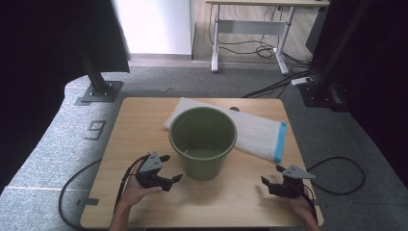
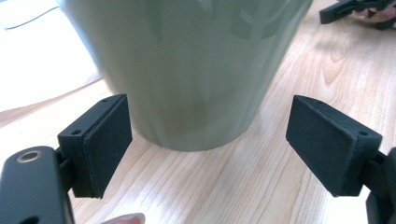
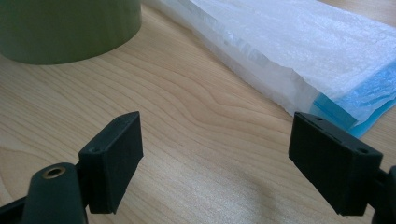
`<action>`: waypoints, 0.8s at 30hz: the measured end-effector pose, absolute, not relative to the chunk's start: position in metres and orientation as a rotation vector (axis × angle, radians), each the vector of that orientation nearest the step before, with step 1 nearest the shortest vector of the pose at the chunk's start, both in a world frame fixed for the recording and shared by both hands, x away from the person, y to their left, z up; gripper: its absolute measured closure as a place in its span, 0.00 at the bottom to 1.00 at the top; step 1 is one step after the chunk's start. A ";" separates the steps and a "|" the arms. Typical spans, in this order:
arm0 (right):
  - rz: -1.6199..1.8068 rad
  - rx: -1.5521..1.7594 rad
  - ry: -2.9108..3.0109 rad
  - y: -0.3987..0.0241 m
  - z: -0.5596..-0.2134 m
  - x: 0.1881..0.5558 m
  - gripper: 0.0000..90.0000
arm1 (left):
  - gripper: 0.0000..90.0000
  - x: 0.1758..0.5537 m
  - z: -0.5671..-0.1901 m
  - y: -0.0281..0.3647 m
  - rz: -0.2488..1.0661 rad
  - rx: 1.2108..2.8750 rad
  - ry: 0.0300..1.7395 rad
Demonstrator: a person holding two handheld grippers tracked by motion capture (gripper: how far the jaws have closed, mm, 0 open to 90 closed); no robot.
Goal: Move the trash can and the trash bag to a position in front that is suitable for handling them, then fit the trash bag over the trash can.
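- Left gripper (image 1: pixel 169 168): held low above the table (image 1: pixel 144 120) near its front left corner, jaws spread wide and holding nothing. They point at the bucket, which stands just beside them; whether a jaw tip touches its wall cannot be told. In the left gripper view the bucket's wall and foot sit between and just beyond the two black jaws.
- Green bucket (image 1: pixel 202 142): upright and empty at the middle of the table, open top facing up, nothing lining it.
- White plastic bag (image 1: pixel 260 130): folded flat with a blue strip at one end, lying behind the bucket toward the back right corner, partly hidden by it.
- Right gripper (image 1: pixel 271 175): near the front right corner, jaws released and empty, aimed at bare wood with the bag's blue end just ahead.
- Progress, as a judgement: the work looks barely begun. Nothing is gripped or lifted; likely the bag has yet to be picked up, opened and fitted into the bucket.
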State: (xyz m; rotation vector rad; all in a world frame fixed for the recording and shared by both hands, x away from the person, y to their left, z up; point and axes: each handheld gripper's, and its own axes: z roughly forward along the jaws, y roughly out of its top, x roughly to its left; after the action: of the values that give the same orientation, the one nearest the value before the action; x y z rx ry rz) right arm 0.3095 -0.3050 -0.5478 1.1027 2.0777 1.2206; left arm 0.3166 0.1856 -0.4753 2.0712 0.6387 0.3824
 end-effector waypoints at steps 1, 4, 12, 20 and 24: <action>1.221 1.103 2.078 -0.305 -0.548 0.310 0.19 | 0.16 0.316 -0.475 0.188 0.385 2.065 0.650; 1.217 1.099 2.071 -0.304 -0.547 0.309 0.19 | 0.16 0.316 -0.476 0.193 0.395 2.054 0.678; 1.249 1.074 2.045 -0.292 -0.532 0.322 0.19 | 0.15 0.315 -0.478 0.201 0.414 2.067 0.737; 1.188 1.043 2.079 -0.258 -0.514 0.365 0.16 | 0.16 0.317 -0.489 0.213 0.390 2.068 0.813; 1.119 1.059 2.155 -0.227 -0.523 0.408 0.21 | 0.16 0.317 -0.500 0.218 0.361 2.068 0.860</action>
State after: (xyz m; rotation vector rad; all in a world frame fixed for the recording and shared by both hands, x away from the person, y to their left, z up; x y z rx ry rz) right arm 0.4078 -0.2269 -0.5232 1.0593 2.1552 1.1192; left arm 0.3171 0.2180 -0.5005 2.0676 0.8600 0.3611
